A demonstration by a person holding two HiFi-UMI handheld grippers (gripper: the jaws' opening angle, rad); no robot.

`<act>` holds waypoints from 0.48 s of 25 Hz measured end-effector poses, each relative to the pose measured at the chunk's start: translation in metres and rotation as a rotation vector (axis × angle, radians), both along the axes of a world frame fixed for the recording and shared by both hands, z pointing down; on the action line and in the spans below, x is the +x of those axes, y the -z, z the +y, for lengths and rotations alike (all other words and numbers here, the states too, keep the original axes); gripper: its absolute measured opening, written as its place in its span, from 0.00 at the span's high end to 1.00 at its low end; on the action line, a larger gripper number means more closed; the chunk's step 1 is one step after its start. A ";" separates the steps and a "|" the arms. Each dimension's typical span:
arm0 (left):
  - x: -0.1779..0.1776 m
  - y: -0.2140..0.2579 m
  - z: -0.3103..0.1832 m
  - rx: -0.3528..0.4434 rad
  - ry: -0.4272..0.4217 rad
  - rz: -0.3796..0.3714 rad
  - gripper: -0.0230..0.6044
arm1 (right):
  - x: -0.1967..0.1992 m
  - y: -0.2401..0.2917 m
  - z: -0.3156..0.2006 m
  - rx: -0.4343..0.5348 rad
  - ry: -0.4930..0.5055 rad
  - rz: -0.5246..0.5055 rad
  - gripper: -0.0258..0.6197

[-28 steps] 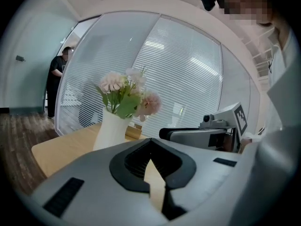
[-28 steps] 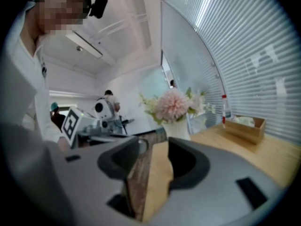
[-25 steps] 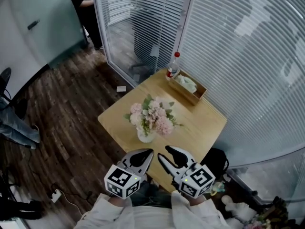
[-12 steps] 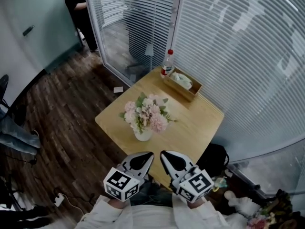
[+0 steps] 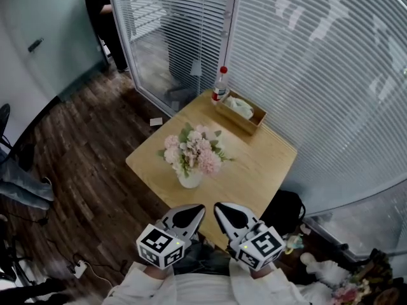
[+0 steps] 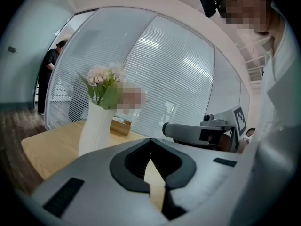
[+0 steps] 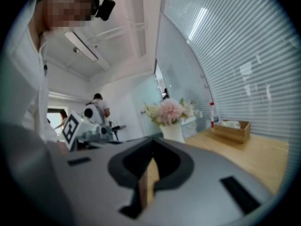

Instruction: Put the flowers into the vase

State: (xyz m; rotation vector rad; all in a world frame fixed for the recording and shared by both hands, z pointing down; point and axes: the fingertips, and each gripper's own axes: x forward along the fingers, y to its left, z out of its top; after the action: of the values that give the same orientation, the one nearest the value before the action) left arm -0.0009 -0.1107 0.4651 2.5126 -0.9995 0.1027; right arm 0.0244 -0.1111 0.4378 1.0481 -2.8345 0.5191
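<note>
A white vase (image 5: 191, 180) holding pink and white flowers (image 5: 193, 150) stands upright near the front of the light wooden table (image 5: 261, 164). My left gripper (image 5: 193, 211) and right gripper (image 5: 222, 210) hover side by side just short of the table's near corner, both shut and empty. The right jaws have just closed with nothing between them. In the left gripper view the vase (image 6: 96, 128) and flowers (image 6: 102, 79) rise ahead to the left. The right gripper view has the flowers (image 7: 168, 111) and vase (image 7: 173, 132) straight ahead.
A wooden box (image 5: 240, 112) and a red-capped bottle (image 5: 220, 88) sit at the table's far corner against the glass wall with blinds. A black bag (image 5: 289, 211) lies on the floor right of the table. A person (image 5: 102, 11) stands far back left.
The right gripper's jaws stood apart one second ago and are now together. Both grippers stay in place at the picture's bottom. The head view has shifted slightly.
</note>
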 end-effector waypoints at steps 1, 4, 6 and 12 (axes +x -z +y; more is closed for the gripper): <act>0.000 0.000 0.000 0.005 -0.003 -0.008 0.95 | 0.000 0.000 0.000 0.002 -0.003 0.003 0.94; 0.000 -0.001 0.002 0.009 -0.007 -0.016 0.95 | 0.002 -0.002 0.000 0.002 -0.016 0.010 0.94; 0.000 0.000 0.001 0.007 -0.008 -0.015 0.95 | 0.002 -0.003 0.000 -0.003 -0.018 0.012 0.94; 0.001 0.000 -0.002 0.010 -0.018 -0.016 0.95 | 0.001 -0.004 -0.001 -0.005 -0.016 0.022 0.94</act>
State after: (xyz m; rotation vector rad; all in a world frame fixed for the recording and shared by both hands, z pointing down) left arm 0.0002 -0.1124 0.4650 2.5340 -0.9856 0.1235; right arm 0.0251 -0.1125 0.4418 1.0692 -2.8066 0.5122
